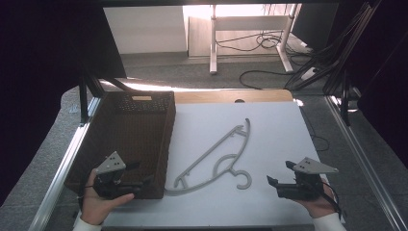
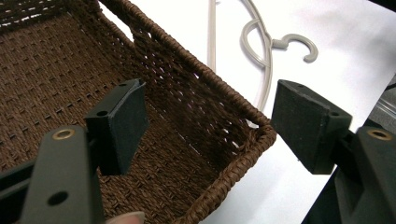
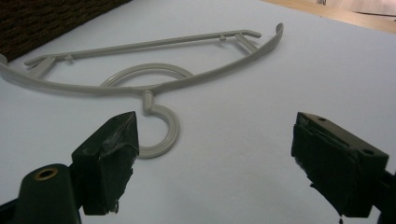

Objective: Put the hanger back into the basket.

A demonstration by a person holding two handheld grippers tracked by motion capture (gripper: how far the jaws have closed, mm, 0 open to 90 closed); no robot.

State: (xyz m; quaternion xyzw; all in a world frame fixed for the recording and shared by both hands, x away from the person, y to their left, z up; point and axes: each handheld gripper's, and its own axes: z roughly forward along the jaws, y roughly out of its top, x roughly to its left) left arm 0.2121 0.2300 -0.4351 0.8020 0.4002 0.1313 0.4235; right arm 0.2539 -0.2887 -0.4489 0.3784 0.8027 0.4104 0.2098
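- A white table top (image 1: 269,144) is seen from the high view, with a strip of bare wood along its far edge.
- A dark brown woven basket (image 1: 166,144) is set on the left part of the table, its long side running away from the person; nothing can be made out inside it.
- A grey plastic clothes hanger (image 1: 219,154) is laid flat on the white surface just to the right of the basket, its hook (image 1: 244,179) turned toward the person's side and one end lying close to the basket's near right corner.
- The left gripper (image 1: 139,185) is held in the left hand (image 1: 103,202) over the basket's near end, pointing to the right.
- In the left gripper view its jaws are seen spread wide with nothing between them; one pad (image 2: 123,123) is over the basket's woven floor (image 2: 42,70), the other pad (image 2: 303,123) beyond the basket's corner, above the white surface.
- The right gripper (image 1: 279,185) is held in the right hand (image 1: 320,202) at the table's near right, pointing left toward the hanger and apart from it.
- In the right gripper view its jaws are likewise seen wide apart and empty, and the hanger's hook (image 3: 163,128) is seen just beyond the left pad (image 3: 112,154), with no contact visible.
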